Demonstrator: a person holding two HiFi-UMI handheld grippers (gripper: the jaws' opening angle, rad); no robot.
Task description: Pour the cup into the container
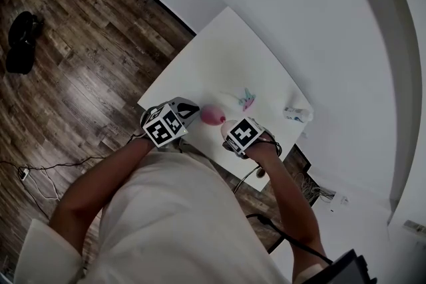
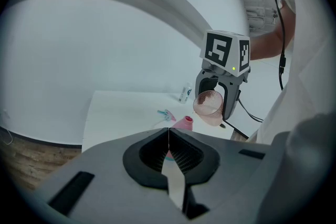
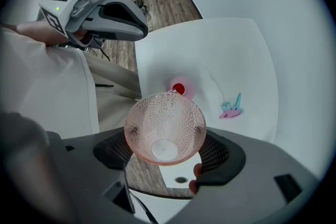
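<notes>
A pink container (image 1: 213, 115) with a red mouth (image 3: 179, 88) stands near the white table's (image 1: 219, 56) front edge. My right gripper (image 3: 165, 139) is shut on a clear pinkish dimpled cup (image 3: 164, 126). From the left gripper view the cup (image 2: 208, 107) hangs tilted above and to the right of the container (image 2: 184, 123). I cannot tell what the cup holds. My left gripper (image 2: 168, 131) is shut with its jaw tips touching and nothing between them. It hovers just left of the container (image 1: 193, 110), apart from it.
A small teal and pink object (image 1: 247, 100) lies on the table behind the container. A small bottle (image 1: 297, 114) lies near the right edge. Cables and a dark object (image 1: 21, 36) lie on the wooden floor at the left.
</notes>
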